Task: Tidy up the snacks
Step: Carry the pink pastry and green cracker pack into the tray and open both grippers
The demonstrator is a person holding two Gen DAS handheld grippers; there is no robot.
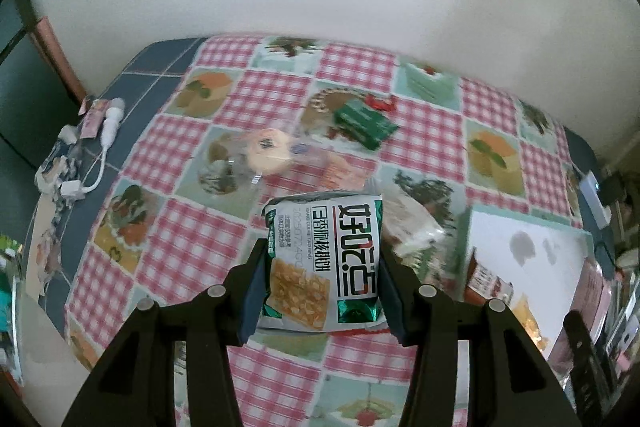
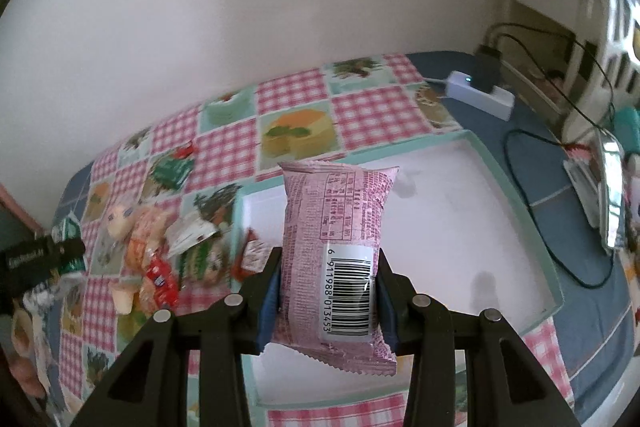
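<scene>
- The left tongs are clamped on a white-and-green snack packet, pads pressing its two long edges; it hangs above the checked tabletop, well clear of the cloth.
- That packet's long axis runs away from the camera along the fingers, its printed face up and its far end pointing toward the loose snacks beyond.
- The right tongs are clamped on a pink snack packet, barcode side up, held over the white tray with the mint-green rim.
- Its long axis likewise runs along the fingers, far end aimed at the tray's back edge.
- Risk: both wrappers are slick, puffy film gripped only at the sides, so a quick swing could let one slide out of the pads and drop short of the tray.
- Risk: squeezing harder could crush the contents.
- Farther off, the pile of loose snacks lies just beside the tray's left rim; a low pass by the left tongs could knock pieces about.
</scene>
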